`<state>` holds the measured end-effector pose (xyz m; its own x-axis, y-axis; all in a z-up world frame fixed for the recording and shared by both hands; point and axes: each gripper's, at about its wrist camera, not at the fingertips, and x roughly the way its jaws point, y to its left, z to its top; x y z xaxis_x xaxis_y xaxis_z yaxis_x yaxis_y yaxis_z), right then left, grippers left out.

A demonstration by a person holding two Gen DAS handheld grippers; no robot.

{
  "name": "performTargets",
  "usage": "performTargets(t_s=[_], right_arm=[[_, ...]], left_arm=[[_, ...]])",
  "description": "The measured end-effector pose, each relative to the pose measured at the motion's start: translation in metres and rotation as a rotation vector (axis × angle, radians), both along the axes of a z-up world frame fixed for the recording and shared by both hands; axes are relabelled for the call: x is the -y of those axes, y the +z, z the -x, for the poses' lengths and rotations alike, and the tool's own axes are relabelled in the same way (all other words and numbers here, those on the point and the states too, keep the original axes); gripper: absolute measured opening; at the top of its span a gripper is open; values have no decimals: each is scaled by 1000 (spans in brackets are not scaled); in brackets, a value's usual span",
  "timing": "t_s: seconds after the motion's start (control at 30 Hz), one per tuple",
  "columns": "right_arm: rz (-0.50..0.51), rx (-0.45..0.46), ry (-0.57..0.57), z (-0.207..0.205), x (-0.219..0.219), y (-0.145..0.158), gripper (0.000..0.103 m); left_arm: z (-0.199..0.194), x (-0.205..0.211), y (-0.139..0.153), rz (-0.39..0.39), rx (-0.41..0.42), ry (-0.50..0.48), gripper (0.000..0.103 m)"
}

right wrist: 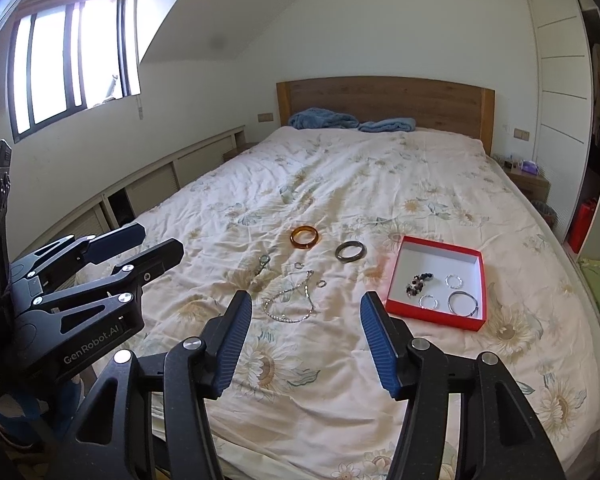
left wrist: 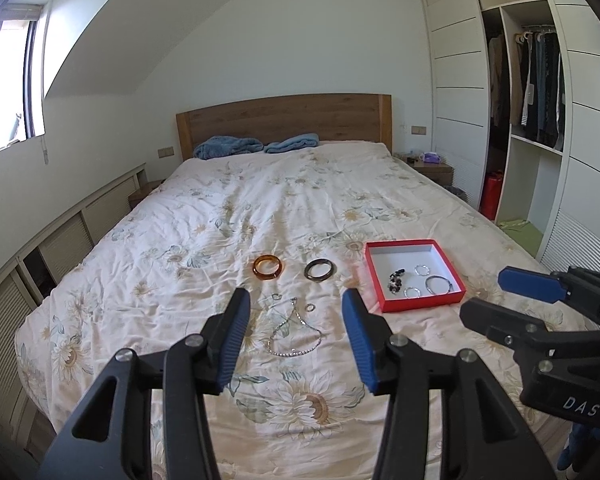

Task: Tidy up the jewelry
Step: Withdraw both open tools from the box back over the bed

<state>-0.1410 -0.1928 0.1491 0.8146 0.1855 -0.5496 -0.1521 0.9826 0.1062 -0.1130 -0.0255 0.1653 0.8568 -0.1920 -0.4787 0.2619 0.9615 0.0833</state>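
A red tray [left wrist: 452, 270] [right wrist: 436, 314] lies on the bed and holds a dark bead bracelet [left wrist: 396, 280] [right wrist: 418, 282], two small silver hoops and a silver bangle [left wrist: 439, 284] [right wrist: 463, 303]. On the quilt lie an amber bangle [left wrist: 268, 267] [right wrist: 305, 237], a dark bangle [left wrist: 320, 269] [right wrist: 351, 251], a pearl necklace [left wrist: 294, 338] [right wrist: 288, 304] and small rings [left wrist: 310, 308] [right wrist: 320, 283]. My left gripper [left wrist: 296, 312] [right wrist: 156, 242] is open and empty above the necklace. My right gripper [right wrist: 306, 314] [left wrist: 484, 292] is open and empty, near the tray.
A floral quilt [left wrist: 260, 208] covers the bed; blue blankets [left wrist: 228, 146] lie by the wooden headboard [left wrist: 284, 118]. An open wardrobe [left wrist: 532, 92] stands at the right, low cabinets [left wrist: 60, 240] and a window at the left. A nightstand [left wrist: 432, 166] stands beside the bed.
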Motion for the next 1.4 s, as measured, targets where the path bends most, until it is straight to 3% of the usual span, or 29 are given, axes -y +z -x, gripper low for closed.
performTargets(t_s=[0.23,0.6,1.03,1.4], right_arm=[[-8,-70,8,-28,-3,-20,56],[-51,-198,23,-90,5,-64,56],[-111,-364,66,-173,22,-136,56],[-141,-471,195,-255,-2,-191,47]], left_arm=[[-29,-19,-21,39,-65,23,46],[-92,-72,-83,69,-206,147,46],[-167,-69,-152,39,-368,179,46],[-264,-74,-194,65,-425,197,46]])
